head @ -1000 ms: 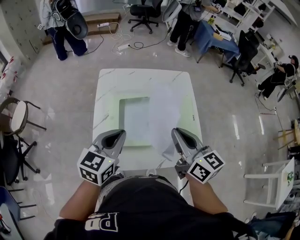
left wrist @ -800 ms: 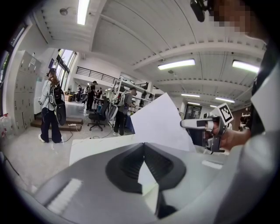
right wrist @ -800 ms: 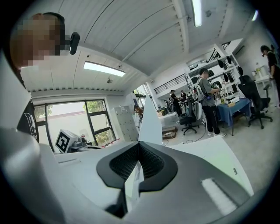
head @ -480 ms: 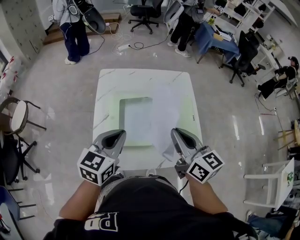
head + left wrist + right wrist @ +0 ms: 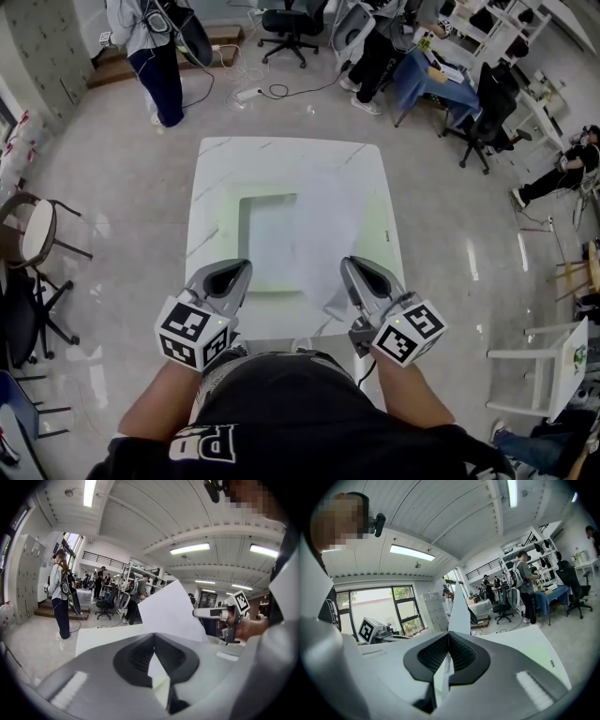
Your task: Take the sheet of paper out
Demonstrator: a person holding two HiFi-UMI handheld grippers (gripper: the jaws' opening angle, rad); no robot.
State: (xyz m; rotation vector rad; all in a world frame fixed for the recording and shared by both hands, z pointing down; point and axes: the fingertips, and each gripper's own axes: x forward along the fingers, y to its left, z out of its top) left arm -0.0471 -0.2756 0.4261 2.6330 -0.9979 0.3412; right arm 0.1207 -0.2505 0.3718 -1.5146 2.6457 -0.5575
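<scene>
A white sheet of paper (image 5: 328, 230) stands lifted over the right half of a pale green folder (image 5: 214, 234) lying on the white table (image 5: 281, 150). My right gripper (image 5: 349, 265) is shut on the sheet's near edge; in the right gripper view the paper (image 5: 459, 609) rises edge-on from the shut jaws of the right gripper (image 5: 449, 634). My left gripper (image 5: 246, 266) is at the folder's near edge, and the left gripper (image 5: 153, 638) is shut on a thin pale flap of it. The lifted paper (image 5: 168, 611) shows beyond it.
The table's near edge lies just under both grippers. On the floor around it are a stool (image 5: 37, 234) at the left, office chairs (image 5: 291, 23) and cables at the back, and people standing (image 5: 164, 56) and seated (image 5: 553, 173). A white frame (image 5: 553, 366) stands at the right.
Both grippers and the lifted sheet have hardly moved. A person standing at the back left has walked a little to the right.
</scene>
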